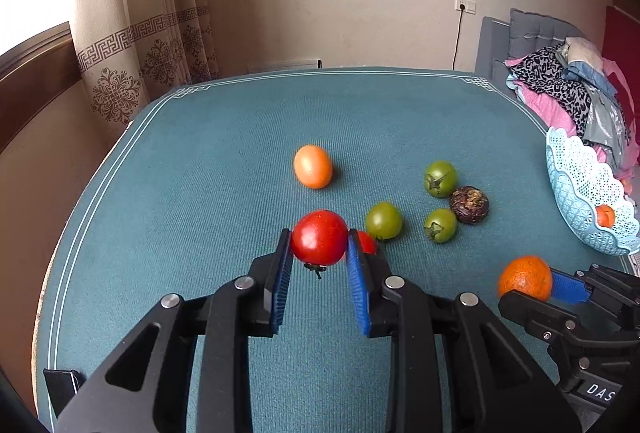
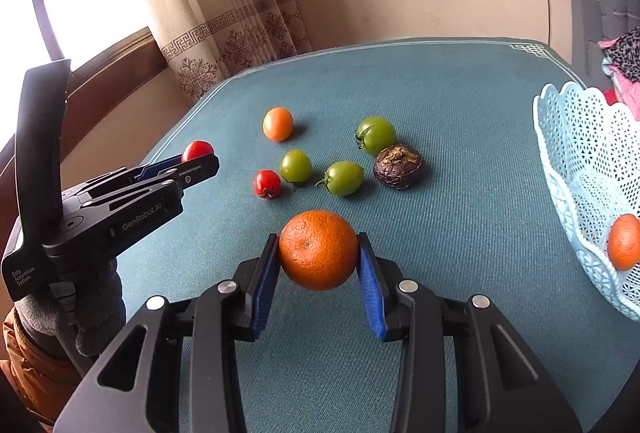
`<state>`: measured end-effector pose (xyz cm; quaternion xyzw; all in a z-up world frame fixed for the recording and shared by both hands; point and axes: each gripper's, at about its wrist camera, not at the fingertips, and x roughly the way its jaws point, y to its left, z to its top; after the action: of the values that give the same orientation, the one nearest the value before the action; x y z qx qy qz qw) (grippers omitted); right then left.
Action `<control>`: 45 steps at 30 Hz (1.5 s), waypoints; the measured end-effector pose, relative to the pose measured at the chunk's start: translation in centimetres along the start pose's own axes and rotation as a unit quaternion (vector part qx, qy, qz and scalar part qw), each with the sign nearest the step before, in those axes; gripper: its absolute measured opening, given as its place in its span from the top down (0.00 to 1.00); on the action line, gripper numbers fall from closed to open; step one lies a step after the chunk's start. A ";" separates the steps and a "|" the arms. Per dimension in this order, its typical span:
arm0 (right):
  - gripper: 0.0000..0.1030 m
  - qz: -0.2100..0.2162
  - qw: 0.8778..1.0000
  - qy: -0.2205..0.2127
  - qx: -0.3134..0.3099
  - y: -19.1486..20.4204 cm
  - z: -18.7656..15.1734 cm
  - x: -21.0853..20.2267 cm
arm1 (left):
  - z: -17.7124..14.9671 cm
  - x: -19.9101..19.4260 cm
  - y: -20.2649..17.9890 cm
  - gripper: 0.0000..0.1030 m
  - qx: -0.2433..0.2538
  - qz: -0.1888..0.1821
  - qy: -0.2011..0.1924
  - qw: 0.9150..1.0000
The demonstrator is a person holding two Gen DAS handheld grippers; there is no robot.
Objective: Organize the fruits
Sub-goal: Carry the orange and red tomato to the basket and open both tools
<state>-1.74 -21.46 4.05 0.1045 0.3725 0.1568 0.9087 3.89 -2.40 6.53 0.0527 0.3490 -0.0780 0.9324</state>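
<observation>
1. The left gripper (image 1: 319,243) has its fingers clamped on a red tomato (image 1: 319,237), lifted off the teal surface (image 1: 200,153).
2. The right gripper (image 2: 318,253) is clamped on an orange (image 2: 318,250) beside the basket (image 2: 576,153) at the right edge.
3. The surface's far half lies open.
4. Only the right view shows a gloved hand (image 2: 72,313).

My right gripper (image 2: 318,253) clamps orange (image 2: 318,250) above teal cloth (image 2: 460,233); left gripper (image 2: 198,159) pinches red tomato (image 2: 196,150); basket (image 2: 576,169) right.
</observation>
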 end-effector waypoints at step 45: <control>0.63 -0.168 0.966 -0.126 0.154 -15.8 -1.1 -13.3 | 2.4 -2.3 -21.9 0.73 0.131 -0.192 -0.020 0.972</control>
<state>-8.21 -40.91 6.94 0.1976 0.2871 -0.0714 0.9346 -0.24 -24.06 8.87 0.1048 0.3207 -0.3019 0.8916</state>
